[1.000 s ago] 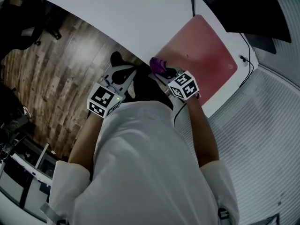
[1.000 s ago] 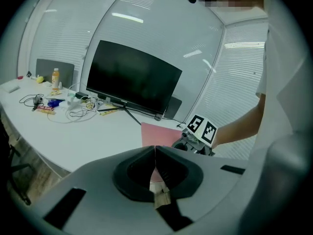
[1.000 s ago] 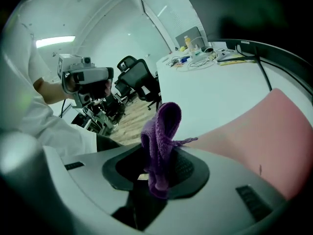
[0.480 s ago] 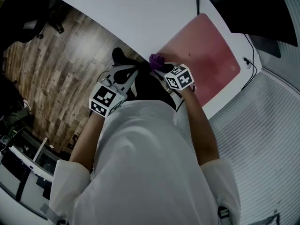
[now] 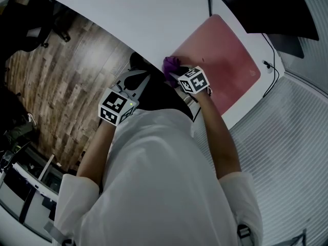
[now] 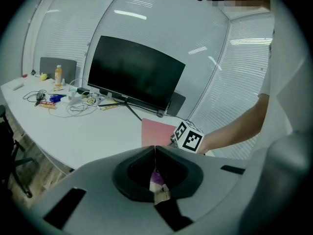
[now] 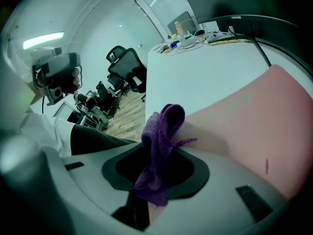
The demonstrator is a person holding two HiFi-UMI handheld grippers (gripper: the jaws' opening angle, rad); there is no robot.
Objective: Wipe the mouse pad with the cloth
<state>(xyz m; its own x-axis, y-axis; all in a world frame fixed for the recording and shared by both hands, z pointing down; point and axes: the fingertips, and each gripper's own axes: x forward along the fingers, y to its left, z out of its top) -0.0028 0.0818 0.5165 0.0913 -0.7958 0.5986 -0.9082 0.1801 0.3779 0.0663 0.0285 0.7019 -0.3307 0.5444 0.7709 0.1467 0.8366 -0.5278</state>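
Observation:
The pink mouse pad [image 5: 220, 60] lies on the white desk [image 5: 154, 19] near its front edge. My right gripper [image 5: 175, 74] is shut on a purple cloth [image 5: 170, 64], which hangs bunched at the pad's near left corner. In the right gripper view the cloth [image 7: 164, 131] sticks up from the jaws of the right gripper [image 7: 156, 153], right next to the pad [image 7: 254, 126]. My left gripper [image 5: 137, 79] hovers off the desk edge over the floor, jaws shut with nothing in them. In the left gripper view, the left gripper [image 6: 155, 150] faces the pad [image 6: 157, 130].
A dark monitor [image 6: 134, 72] stands behind the pad, with its cable [image 5: 269, 65] at the desk's right. Small clutter and wires [image 6: 63, 99] lie on the desk's far left. Office chairs [image 7: 126, 65] stand on the wooden floor [image 5: 66, 81].
My right gripper with the cloth has moved away from the body, up to the pad's near left corner. The left gripper has hardly moved.

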